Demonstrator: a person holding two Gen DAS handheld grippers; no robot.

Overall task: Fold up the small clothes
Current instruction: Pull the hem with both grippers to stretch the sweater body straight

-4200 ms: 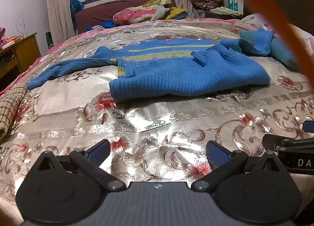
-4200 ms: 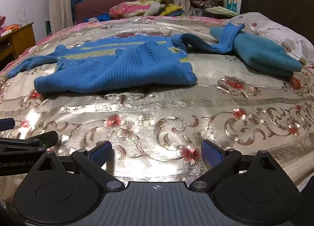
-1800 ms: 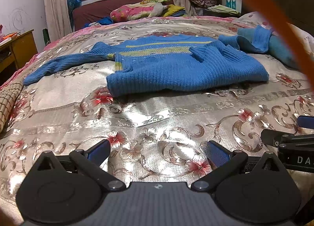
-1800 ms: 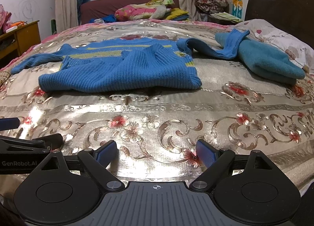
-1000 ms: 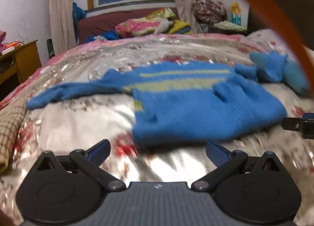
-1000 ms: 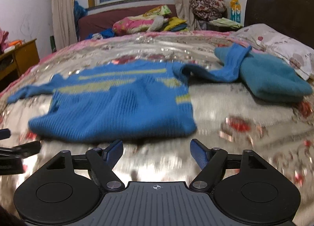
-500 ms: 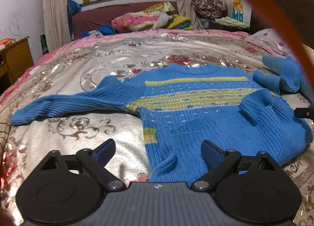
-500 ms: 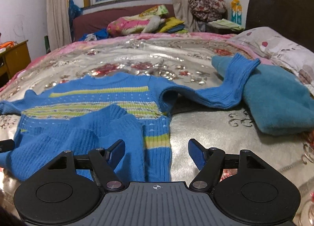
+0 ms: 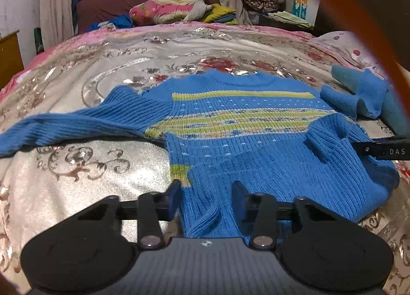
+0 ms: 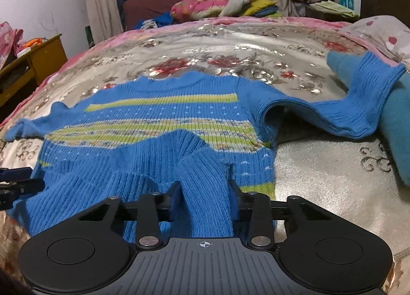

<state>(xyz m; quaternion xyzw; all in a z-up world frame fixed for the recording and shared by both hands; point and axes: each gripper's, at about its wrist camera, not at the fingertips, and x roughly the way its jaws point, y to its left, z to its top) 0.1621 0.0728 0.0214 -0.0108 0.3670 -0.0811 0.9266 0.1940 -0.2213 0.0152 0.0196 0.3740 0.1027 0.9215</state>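
Between the fingers of the left gripper (image 9: 206, 199) sat a bunched fold of the blue sweater (image 9: 251, 126), at the near left corner of its hem; the jaws had narrowed around the knit and looked to be pinching it, though how firm the hold was could not be told. The right gripper (image 10: 203, 196) did the same at the near right side, its fingers pressed against a thick ridge of ribbed fabric that rose up between them.

Beyond the grippers the sweater lay face up on the silver floral bedspread (image 10: 320, 167), its lower part already doubled back in a loose, rumpled layer over the striped chest. One sleeve (image 9: 64, 126) stretched flat toward the left; the other sleeve (image 10: 353, 105) ran rightward and draped onto a teal garment (image 10: 394, 126) near the pillow (image 10: 379, 33).

To do this fold well, I judged that both grips should take the full thickness of the hem, lift together at equal height, and carry the edge straight toward the collar so that the layer spreads without wrinkles. The draped sleeve would likely drag, so it should be brought in afterwards.
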